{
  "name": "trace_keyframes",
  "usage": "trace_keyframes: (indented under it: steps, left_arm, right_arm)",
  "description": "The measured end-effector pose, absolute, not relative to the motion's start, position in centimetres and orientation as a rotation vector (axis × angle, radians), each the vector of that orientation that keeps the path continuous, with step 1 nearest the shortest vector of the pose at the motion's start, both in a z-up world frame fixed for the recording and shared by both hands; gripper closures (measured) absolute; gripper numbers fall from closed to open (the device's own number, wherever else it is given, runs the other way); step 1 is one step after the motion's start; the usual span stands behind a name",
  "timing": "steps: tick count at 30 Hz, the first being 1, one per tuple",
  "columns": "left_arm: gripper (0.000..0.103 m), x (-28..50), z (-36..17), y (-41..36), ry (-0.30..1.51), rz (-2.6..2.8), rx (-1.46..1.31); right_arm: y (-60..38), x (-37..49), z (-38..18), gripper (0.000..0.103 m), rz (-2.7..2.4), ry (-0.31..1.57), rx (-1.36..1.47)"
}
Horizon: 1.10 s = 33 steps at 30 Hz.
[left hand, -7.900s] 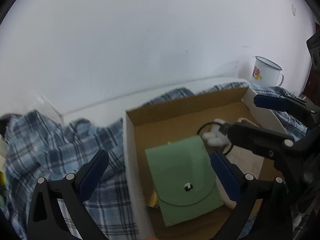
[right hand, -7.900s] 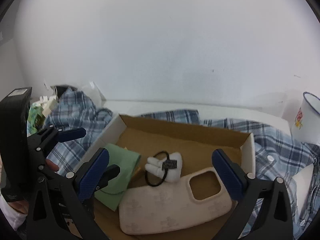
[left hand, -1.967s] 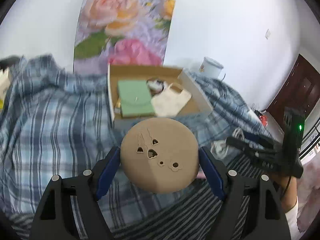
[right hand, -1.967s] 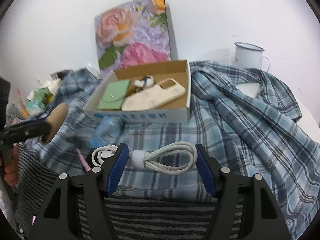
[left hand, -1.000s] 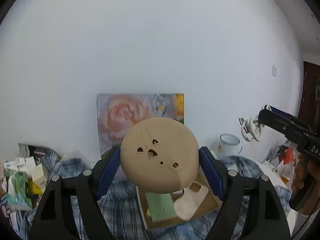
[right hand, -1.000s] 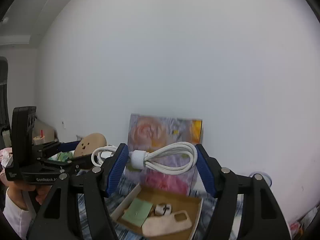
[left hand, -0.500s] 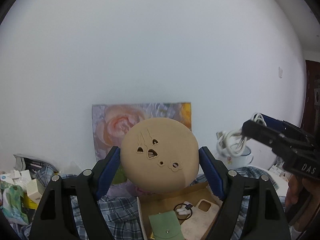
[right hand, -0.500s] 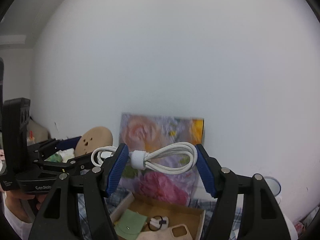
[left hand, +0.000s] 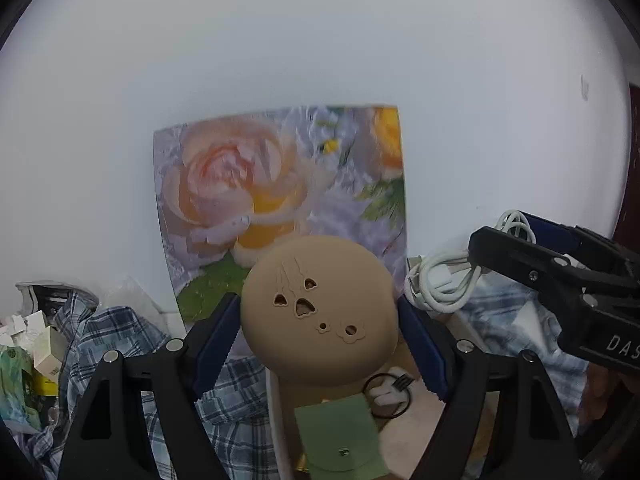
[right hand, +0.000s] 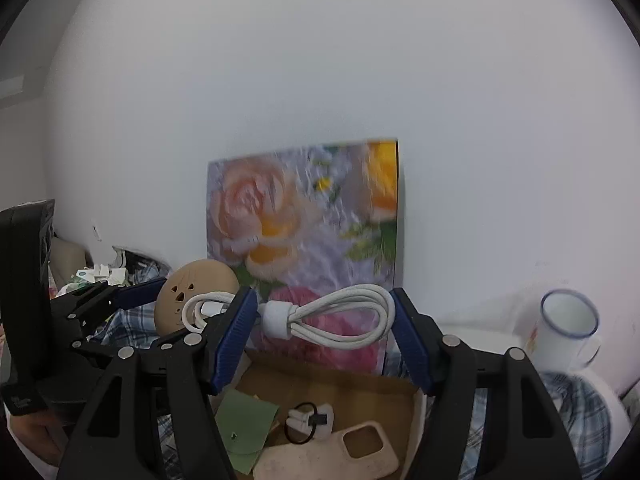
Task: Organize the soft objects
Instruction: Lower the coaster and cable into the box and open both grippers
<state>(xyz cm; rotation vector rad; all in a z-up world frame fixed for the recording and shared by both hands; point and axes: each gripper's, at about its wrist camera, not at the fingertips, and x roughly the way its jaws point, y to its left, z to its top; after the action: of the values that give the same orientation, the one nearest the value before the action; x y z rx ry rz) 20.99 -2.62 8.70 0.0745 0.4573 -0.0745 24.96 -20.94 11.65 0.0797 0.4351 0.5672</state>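
Observation:
My left gripper is shut on a tan round soft pad with small cut-out shapes on its face, held in the air above the near end of an open cardboard box. In the right wrist view my right gripper is shut on a coiled white cable tied with a white band, also above the box. In the box lie a green pouch, a black hair tie with a white plush and a beige phone case. The two grippers hang side by side, close together.
A floral board stands upright against the white wall behind the box. A blue plaid shirt covers the surface around it. A white enamel mug stands at the right. Small cartons and packets are piled at the far left.
Both grippers have come down and forward toward the box, so the floral board and the box look larger. Each keeps its hold, pad in the left and cable in the right.

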Motion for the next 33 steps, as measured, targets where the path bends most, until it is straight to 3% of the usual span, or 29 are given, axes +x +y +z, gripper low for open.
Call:
trace_keyframes:
  steps: [30, 33]
  left_arm:
    - [0.021, 27.0, -2.3, -2.5, 0.812, -0.142, 0.014]
    - [0.017, 27.2, -2.6, -2.6, 0.822, -0.155, 0.005]
  right_arm:
    - [-20.2, 30.5, 1.0, 0.036, 0.536, 0.810, 0.080]
    - [-20.2, 30.7, 0.7, 0.019, 0.522, 0.828, 0.074]
